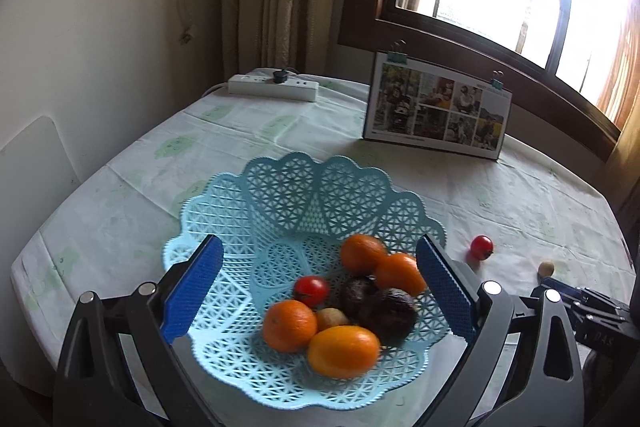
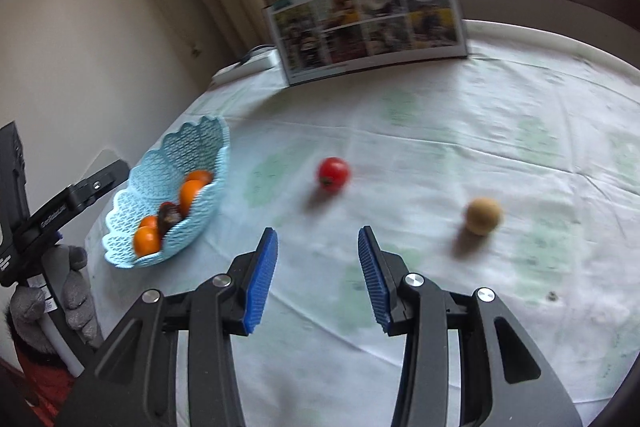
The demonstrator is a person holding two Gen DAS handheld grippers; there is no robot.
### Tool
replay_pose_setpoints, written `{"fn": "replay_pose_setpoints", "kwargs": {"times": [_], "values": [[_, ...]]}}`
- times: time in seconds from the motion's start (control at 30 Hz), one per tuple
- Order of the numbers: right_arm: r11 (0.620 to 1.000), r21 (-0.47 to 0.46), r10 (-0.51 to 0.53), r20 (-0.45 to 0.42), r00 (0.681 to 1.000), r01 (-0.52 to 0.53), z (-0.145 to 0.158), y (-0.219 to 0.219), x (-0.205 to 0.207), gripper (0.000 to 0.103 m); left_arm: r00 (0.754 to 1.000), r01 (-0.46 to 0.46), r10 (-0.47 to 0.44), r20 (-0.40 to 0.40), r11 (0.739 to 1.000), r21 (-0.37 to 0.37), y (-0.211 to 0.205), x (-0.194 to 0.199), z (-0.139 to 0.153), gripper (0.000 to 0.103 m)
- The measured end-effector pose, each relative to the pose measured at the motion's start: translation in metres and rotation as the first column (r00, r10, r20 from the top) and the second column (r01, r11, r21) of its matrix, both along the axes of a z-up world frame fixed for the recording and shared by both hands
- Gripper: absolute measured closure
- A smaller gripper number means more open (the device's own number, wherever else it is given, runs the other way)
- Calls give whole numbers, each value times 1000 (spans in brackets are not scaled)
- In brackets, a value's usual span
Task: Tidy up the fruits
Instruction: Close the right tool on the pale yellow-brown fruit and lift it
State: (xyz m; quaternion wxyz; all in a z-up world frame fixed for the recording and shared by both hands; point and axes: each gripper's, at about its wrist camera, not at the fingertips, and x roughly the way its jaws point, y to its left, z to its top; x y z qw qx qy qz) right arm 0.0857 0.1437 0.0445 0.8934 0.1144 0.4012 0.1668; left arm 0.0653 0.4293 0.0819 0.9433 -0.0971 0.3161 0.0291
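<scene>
My right hand-held gripper hangs released and empty above the counter. Ahead of its jaws, slightly far-side, lies the loose tomato; the tan fruit lies ahead to the right. Both are round, with no long axis, and nearer my right than my left. My left hand-held gripper, also released, hovers over the basket. Basket count: four oranges, two dark fruits, one tomato, one small tan fruit. Loose: two.
</scene>
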Motion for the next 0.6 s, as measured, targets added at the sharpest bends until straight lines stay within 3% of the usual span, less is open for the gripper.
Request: {"fn": "replay_pose_setpoints", "kwargs": {"times": [0.33,0.6], "values": [[989,-56,-135,-25,991,133,-14,-56,2,60,995,104,-104,-2,994,16,-48,7,3,5],[984,-111,-139,-18,990,136,-18,-64,18,60,986,166,-166,-13,986,18,-79,7,3,5]]}}
